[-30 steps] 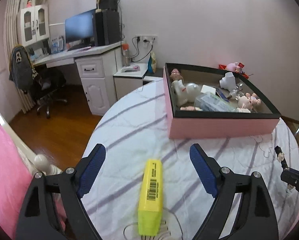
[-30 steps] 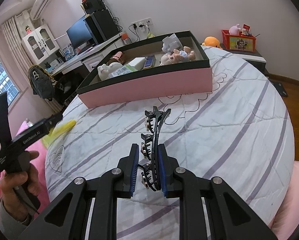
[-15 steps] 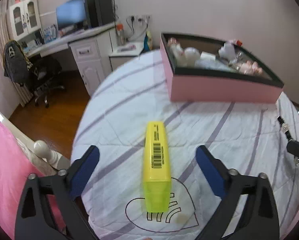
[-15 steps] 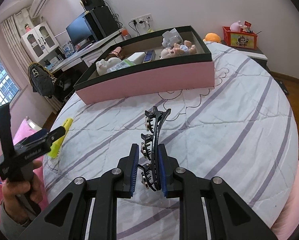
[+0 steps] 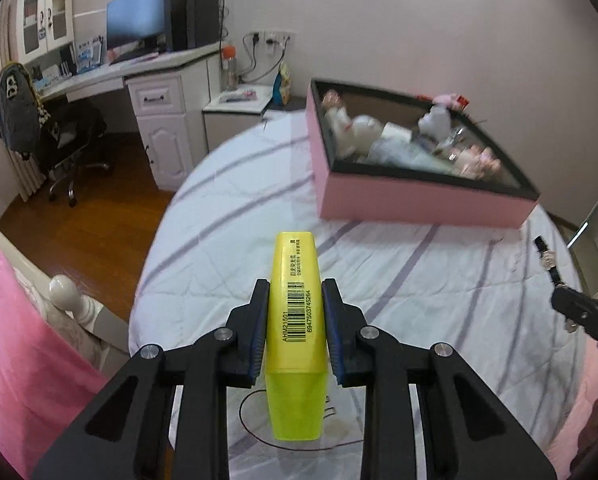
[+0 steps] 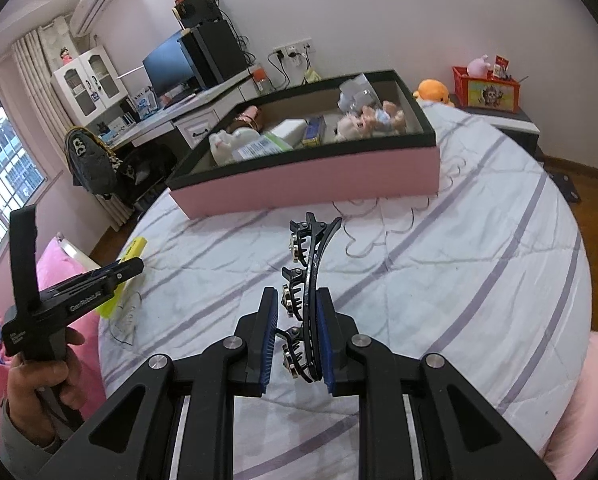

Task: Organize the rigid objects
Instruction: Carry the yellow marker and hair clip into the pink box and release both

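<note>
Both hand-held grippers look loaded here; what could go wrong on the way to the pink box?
The left hand-held gripper has just closed on the yellow highlighter by its smooth sides, so it might slip or tilt.

The right hand-held gripper clamps only one end of the black hair clip; it may swing or catch the pink box rim.

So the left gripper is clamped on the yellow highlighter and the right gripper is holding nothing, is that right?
Not quite. The left gripper is clamped on the yellow highlighter, but the right gripper is not empty: the right wrist view shows it shut on a black hair clip.
</note>
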Demonstrator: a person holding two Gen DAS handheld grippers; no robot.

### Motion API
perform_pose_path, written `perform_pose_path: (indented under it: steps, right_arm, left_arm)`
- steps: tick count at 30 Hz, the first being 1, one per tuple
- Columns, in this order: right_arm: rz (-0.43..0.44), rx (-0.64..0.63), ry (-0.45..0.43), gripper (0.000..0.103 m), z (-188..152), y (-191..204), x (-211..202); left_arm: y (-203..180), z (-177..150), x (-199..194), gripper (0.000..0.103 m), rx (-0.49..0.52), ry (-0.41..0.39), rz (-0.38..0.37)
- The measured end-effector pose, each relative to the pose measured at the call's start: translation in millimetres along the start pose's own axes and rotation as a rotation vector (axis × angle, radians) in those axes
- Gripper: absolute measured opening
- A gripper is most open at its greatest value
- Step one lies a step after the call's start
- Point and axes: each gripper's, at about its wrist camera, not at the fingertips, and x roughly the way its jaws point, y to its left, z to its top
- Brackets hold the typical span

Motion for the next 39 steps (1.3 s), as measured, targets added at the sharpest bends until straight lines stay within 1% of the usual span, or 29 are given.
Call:
perform_pose_path:
  steps: [7, 13, 19, 23, 26, 30, 34, 37, 39]
  right_arm:
    - [0.005, -0.026, -0.052, 0.019, 20, 7, -18]
    - [0.001, -0.060, -0.103, 0.019, 47, 13, -32]
    - [-0.011, -0.100, -0.153, 0.019, 80, 19, -41]
    - [-0.019, -0.119, -0.174, 0.019, 104, 20, -39]
    - [-0.017, -0.120, -0.175, 0.019, 121, 18, -31]
    - [-0.008, -0.119, -0.147, 0.019, 150, 13, -3]
    - [-0.008, -0.091, -0.084, 0.019, 174, 0, 42]
    - [-0.017, -0.067, -0.036, 0.019, 184, -12, 76]
    - [-0.027, -0.062, -0.009, 0.020, 186, -18, 93]
  left_arm:
    - [-15, 28, -38, 0.026, 0.045, -0.102, -0.016]
    - [-34, 55, -57, 0.026, 0.080, -0.166, -0.033]
    - [-52, 82, -64, 0.026, 0.115, -0.212, -0.063]
    - [-63, 103, -60, 0.026, 0.124, -0.231, -0.090]
    - [-73, 122, -47, 0.026, 0.127, -0.233, -0.111]
    - [-89, 151, -15, 0.026, 0.132, -0.211, -0.137]
    - [-100, 173, 33, 0.026, 0.129, -0.150, -0.155]
    - [-104, 181, 72, 0.026, 0.119, -0.086, -0.174]
    - [-105, 181, 89, 0.026, 0.112, -0.062, -0.192]
